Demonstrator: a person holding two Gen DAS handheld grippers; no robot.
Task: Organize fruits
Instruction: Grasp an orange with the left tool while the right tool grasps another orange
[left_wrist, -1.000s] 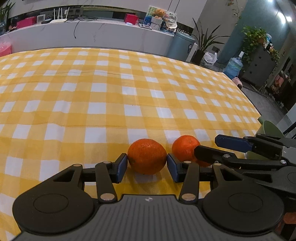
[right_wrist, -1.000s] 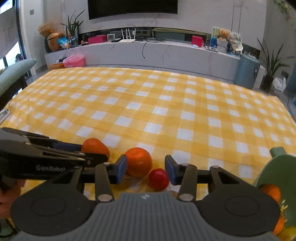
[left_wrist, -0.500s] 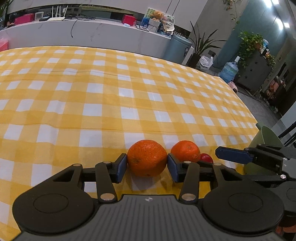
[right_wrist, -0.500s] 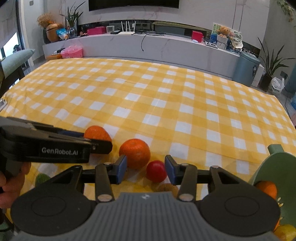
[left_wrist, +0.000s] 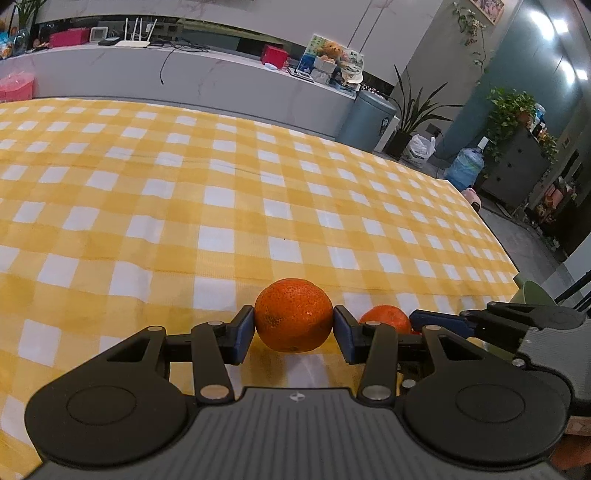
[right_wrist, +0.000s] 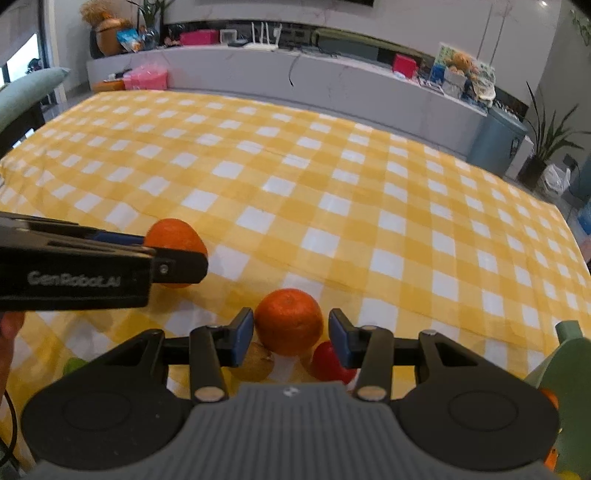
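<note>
My left gripper (left_wrist: 293, 330) is shut on an orange (left_wrist: 293, 315) and holds it above the yellow checked tablecloth (left_wrist: 221, 206); the right wrist view shows that orange (right_wrist: 173, 236) in the left gripper's fingers (right_wrist: 181, 264). My right gripper (right_wrist: 291, 336) is open with a second orange (right_wrist: 289, 322) between its pads, not squeezed. That orange also shows in the left wrist view (left_wrist: 386, 318). A red fruit (right_wrist: 327, 363) and a brownish fruit (right_wrist: 255, 365) lie under the right gripper.
A green bowl (right_wrist: 569, 354) with oranges inside stands at the right edge; its rim shows in the left wrist view (left_wrist: 535, 291). A green fruit (right_wrist: 74, 365) lies at lower left. A grey counter (right_wrist: 295, 77) runs behind the table.
My left gripper has lifted its orange off the cloth. My right gripper has moved left and forward, so the second orange now sits between its pads instead of the red fruit.
</note>
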